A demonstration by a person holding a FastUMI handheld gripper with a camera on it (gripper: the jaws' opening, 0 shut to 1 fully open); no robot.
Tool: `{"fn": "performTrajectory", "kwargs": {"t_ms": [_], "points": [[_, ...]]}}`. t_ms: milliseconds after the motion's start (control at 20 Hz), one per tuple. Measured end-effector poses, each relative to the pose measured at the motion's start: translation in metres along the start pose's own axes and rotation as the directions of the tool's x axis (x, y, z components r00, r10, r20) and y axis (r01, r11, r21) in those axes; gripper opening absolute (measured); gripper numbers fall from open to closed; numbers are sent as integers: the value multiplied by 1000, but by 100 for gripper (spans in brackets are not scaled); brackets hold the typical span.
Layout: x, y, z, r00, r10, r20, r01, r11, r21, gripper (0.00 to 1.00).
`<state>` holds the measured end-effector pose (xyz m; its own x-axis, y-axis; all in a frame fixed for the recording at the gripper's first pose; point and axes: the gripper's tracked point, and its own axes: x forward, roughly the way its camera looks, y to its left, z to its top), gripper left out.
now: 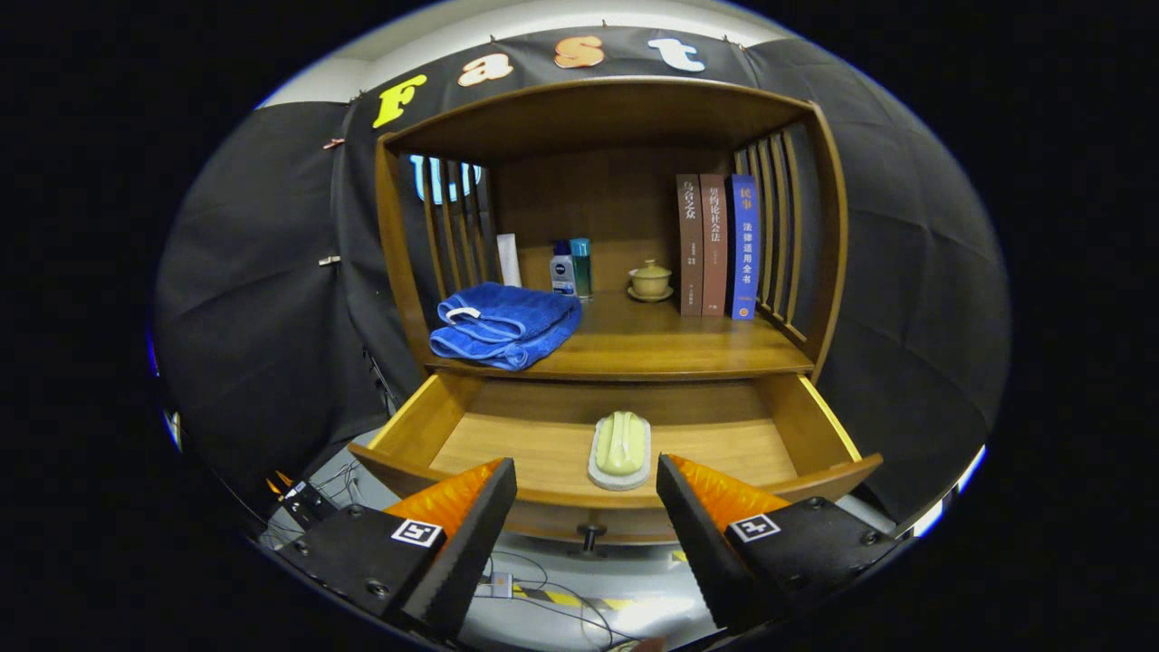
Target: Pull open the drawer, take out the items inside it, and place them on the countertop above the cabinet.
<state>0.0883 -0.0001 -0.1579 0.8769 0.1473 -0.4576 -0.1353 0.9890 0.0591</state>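
Now the drawer (543, 435) stands open and our gripper (587, 475) hangs spread wide and empty in front of it. Inside lies the soap (621, 444) on its dish (598, 473) — we judge the next move is to reach down, grip it, then lift it to the countertop (652, 349).

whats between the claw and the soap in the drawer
In the gripper view, only the drawer's front panel with its knob lies between the open claw and the soap on its dish; the drawer floor around it is bare.
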Motion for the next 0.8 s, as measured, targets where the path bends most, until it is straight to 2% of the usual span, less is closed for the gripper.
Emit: {"fn": "performTrajectory", "kwargs": {"t_ms": [300,350,450,600,800], "points": [[84,-11,17,978,-42,-205,31,998,-55,99],[97,-15,16,972,-68,-226,46,994,-98,100],[116,-21,3,956,-107,-274,66,986,-154,99],[141,-23,-15,931,-131,-341,76,982,-171,99],[171,-40,-38,894,-189,-406,142,979,-144,99]]}}
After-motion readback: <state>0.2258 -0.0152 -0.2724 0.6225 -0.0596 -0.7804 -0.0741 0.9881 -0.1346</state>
